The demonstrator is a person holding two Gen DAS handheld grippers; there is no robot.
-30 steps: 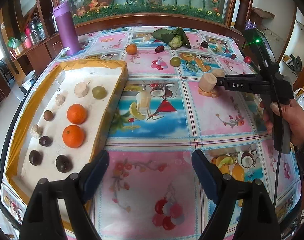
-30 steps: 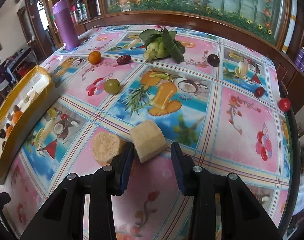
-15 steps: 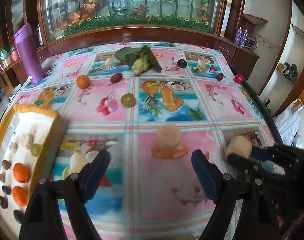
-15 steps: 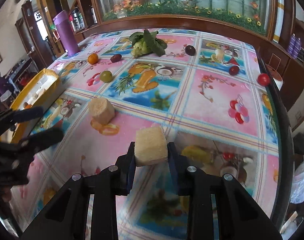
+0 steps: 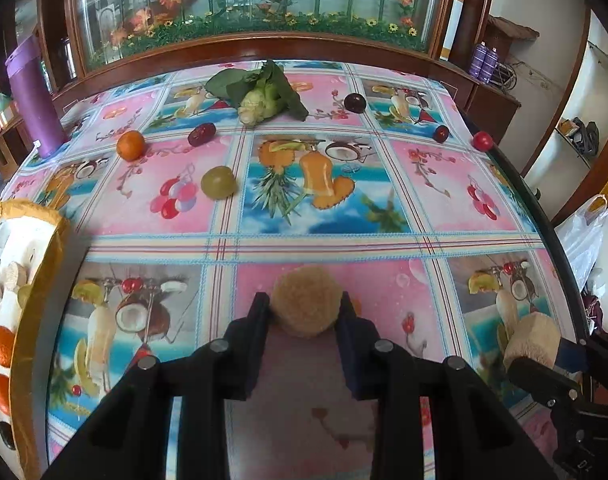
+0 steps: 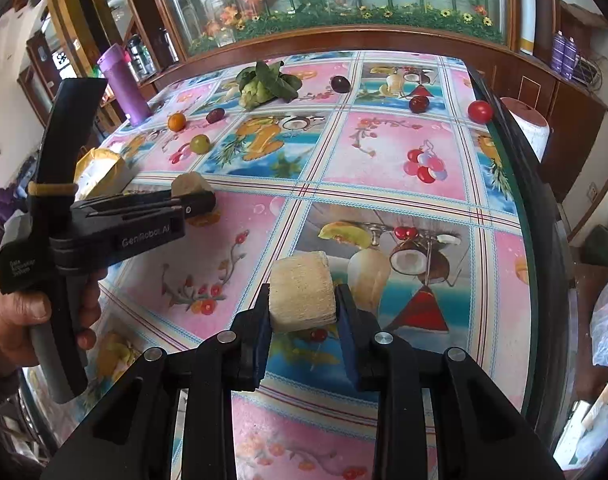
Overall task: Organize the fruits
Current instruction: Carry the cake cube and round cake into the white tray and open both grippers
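Tan, fibrous chunks sit pinched in both our tools, the round chunk (image 5: 306, 300) in our left gripper (image 5: 304, 312) and the square chunk (image 6: 301, 292) in our right gripper (image 6: 304, 316), while the yellow tray (image 5: 43, 248) at near left holds several fruits and an orange (image 5: 130, 145), green fruit (image 5: 218, 182), plums and red fruits lie far across the table (image 5: 384, 240), unsorted.

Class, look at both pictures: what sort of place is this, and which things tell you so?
Probably a family home's dining or living room: a table under a fruit-print oilcloth, a wood-framed fish tank behind it, and a purple flask by cluttered shelves.
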